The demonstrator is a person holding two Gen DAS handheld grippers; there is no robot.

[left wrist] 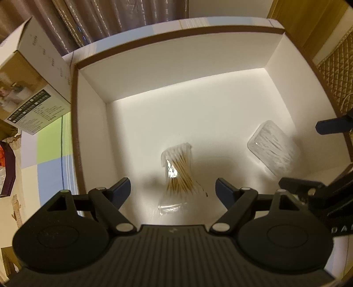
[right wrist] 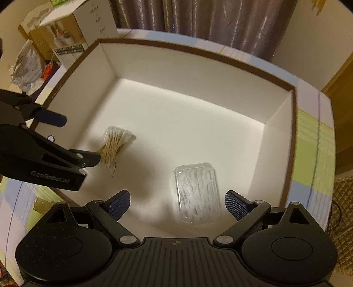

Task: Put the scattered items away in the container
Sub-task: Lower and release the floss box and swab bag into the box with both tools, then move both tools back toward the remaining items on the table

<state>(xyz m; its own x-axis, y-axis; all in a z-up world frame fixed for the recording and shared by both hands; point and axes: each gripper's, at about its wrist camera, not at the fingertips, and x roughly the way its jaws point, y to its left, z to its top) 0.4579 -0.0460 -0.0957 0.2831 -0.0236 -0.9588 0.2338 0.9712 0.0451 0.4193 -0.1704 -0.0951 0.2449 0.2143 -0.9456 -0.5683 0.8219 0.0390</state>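
Note:
A large white box with a brown rim (left wrist: 76, 123) (right wrist: 198, 53) sits on a pastel checked table. On its floor lie a clear bag of cotton swabs (left wrist: 177, 174) (right wrist: 114, 143) and a clear plastic case of floss picks (left wrist: 274, 146) (right wrist: 198, 194). My left gripper (left wrist: 173, 188) is open and empty, hovering above the swab bag; it also shows in the right wrist view (right wrist: 75, 141). My right gripper (right wrist: 177, 202) is open and empty, just above the plastic case; it also shows at the right edge of the left wrist view (left wrist: 306, 154).
A printed cardboard carton (left wrist: 33, 88) (right wrist: 72, 37) stands beside the box's far left corner. Bags and clutter (right wrist: 28, 66) lie past it. Curtains (left wrist: 99, 19) hang behind the table. A quilted gold surface (left wrist: 337, 72) is at the right.

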